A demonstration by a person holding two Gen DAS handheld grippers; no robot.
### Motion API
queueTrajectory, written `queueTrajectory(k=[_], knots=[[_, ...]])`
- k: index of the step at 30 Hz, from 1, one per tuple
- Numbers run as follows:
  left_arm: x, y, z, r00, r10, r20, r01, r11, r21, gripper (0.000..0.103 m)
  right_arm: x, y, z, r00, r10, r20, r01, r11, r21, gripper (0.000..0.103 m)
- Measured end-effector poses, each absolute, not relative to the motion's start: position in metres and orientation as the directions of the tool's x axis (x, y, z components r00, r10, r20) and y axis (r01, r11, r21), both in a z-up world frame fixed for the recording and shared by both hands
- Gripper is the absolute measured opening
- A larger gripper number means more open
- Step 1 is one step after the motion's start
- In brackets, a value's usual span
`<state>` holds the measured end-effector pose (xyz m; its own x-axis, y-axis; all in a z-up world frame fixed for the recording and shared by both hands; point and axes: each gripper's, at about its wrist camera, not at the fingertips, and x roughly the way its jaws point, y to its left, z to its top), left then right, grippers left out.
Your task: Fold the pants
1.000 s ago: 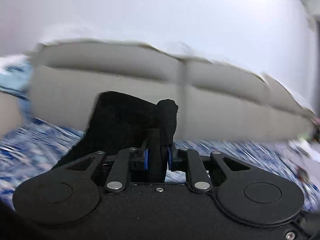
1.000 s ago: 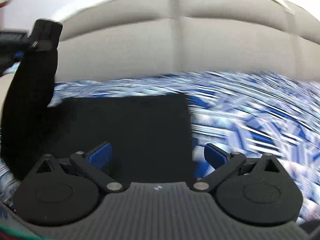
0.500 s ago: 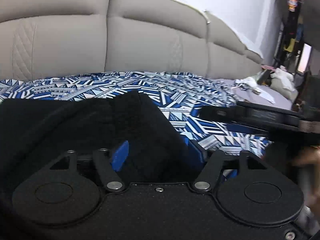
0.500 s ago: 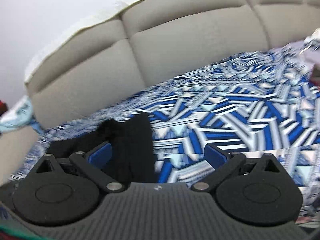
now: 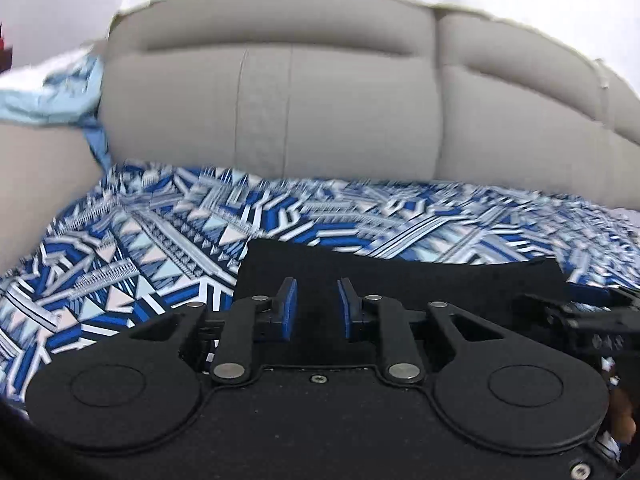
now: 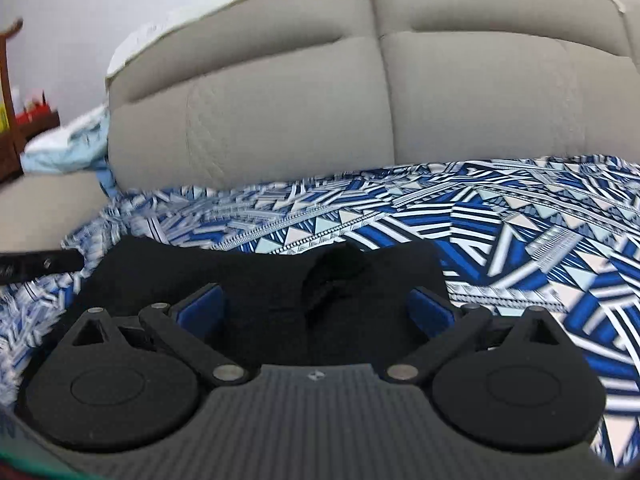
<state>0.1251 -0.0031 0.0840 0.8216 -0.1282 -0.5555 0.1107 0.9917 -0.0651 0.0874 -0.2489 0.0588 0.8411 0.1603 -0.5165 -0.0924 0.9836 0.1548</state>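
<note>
The black pants (image 5: 400,276) lie folded into a flat block on the blue and white patterned bedsheet (image 5: 132,264). My left gripper (image 5: 317,308) hovers low over their left part, its blue pads a narrow gap apart with nothing between them. In the right wrist view the pants (image 6: 264,280) show a bunched fold near the middle. My right gripper (image 6: 316,308) is wide open over them and empty. The right gripper's body shows at the right edge of the left wrist view (image 5: 580,316).
A beige padded headboard (image 6: 360,112) runs along the far side of the bed. A light blue cloth (image 6: 72,144) lies on the beige ledge at the left. Dark wooden furniture (image 6: 16,120) stands at the far left.
My left gripper has let go of the pants leg it held up, laid it down and half closed. Both grippers have swung back to face the headboard, low over the folded pants.
</note>
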Motion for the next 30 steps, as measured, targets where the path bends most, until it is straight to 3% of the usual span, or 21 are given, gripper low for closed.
queueTrajectory(k=[1,3,4,6,17,25,30], knots=[[0.134,-0.005,0.078,0.815,-0.115,-0.567,0.099,0.993,-0.059,0.02,0.092,-0.249,0.055,0.83,0.18,-0.529,-0.111,0.981,0.16,0.09],[0.151,-0.008,0.063,0.798,-0.09,-0.595,0.078,0.996,-0.046,0.02,0.093,-0.253,0.045,0.825,0.195,-0.53,-0.111,0.976,0.187,0.059],[0.156,-0.01,0.056,0.79,-0.08,-0.607,0.066,0.997,-0.046,0.02,0.088,-0.257,0.044,0.833,0.212,-0.511,-0.118,0.971,0.21,0.055],[0.164,-0.015,0.042,0.783,-0.081,-0.617,0.056,0.997,-0.06,0.019,0.08,-0.266,0.046,0.85,0.227,-0.476,-0.113,0.96,0.257,0.036],[0.175,-0.033,0.037,0.802,-0.083,-0.592,0.073,0.997,-0.04,0.019,0.077,-0.29,0.055,0.896,0.146,-0.42,-0.029,0.962,0.272,0.035],[0.175,-0.04,0.039,0.802,-0.09,-0.59,0.089,0.996,-0.031,0.019,0.071,-0.286,0.057,0.917,0.061,-0.393,0.016,0.982,0.189,0.035],[0.171,-0.042,0.043,0.796,-0.07,-0.601,0.091,0.996,0.004,0.02,0.074,-0.283,0.05,0.915,-0.012,-0.403,0.066,0.99,0.121,0.046]])
